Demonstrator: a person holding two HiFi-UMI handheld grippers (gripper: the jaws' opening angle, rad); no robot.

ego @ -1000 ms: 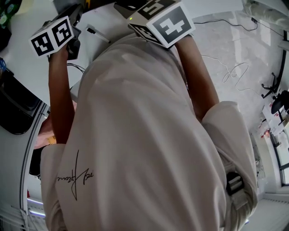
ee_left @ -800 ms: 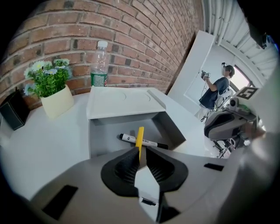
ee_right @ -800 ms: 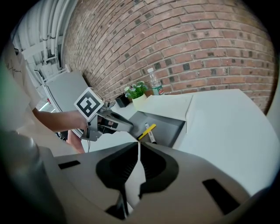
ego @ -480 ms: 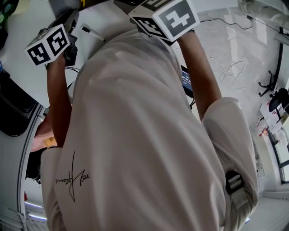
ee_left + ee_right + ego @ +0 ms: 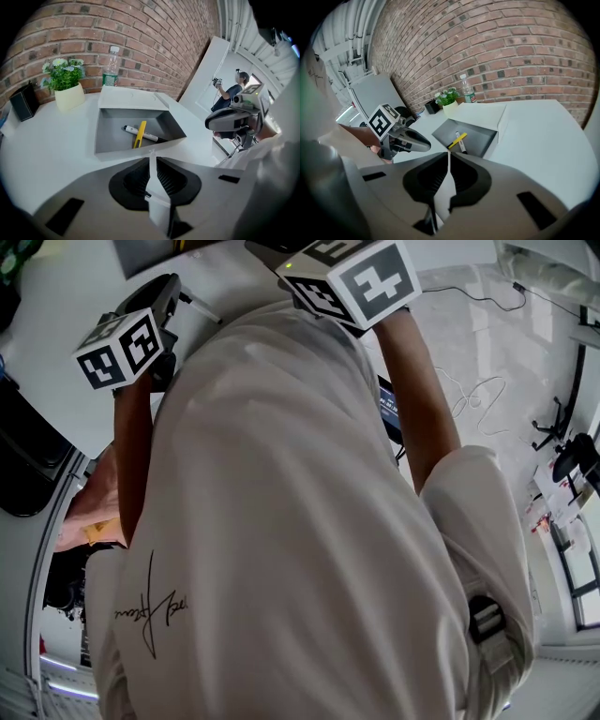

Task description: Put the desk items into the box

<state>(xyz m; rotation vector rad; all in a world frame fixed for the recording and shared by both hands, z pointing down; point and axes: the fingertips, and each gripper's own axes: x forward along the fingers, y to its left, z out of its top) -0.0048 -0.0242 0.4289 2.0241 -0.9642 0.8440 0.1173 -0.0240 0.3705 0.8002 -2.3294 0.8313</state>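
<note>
The box (image 5: 108,135) sits open on the white desk (image 5: 47,140), its lid flap (image 5: 129,99) folded back toward the brick wall (image 5: 140,42). On its grey floor lie a black-and-white marker (image 5: 152,137) and a yellow stick-like item (image 5: 140,131) crossed over it (what the yellow one is, I cannot tell). Both are fully inside the walls. Beyond the box stand a potted plant (image 5: 68,96), a plastic bottle (image 5: 110,70) and a small dark block (image 5: 23,104), none of them near the jaws. The left gripper (image 5: 151,158) hangs above the desk just short of the box's near wall, jaws pressed together with nothing between them. The right gripper (image 5: 448,161) is held higher and farther back on the other side, jaws likewise together and empty, and the box lies ahead of it and below. Neither tool touches the box or its contents. No loose item shows on the bare desk in either gripper view, so the task looks close to done. If something remains to be fetched, the jaws should be parted before the approach and closed across the item's narrow side. The drop should be made over the open middle of the box, clear of the two items already there.
</note>
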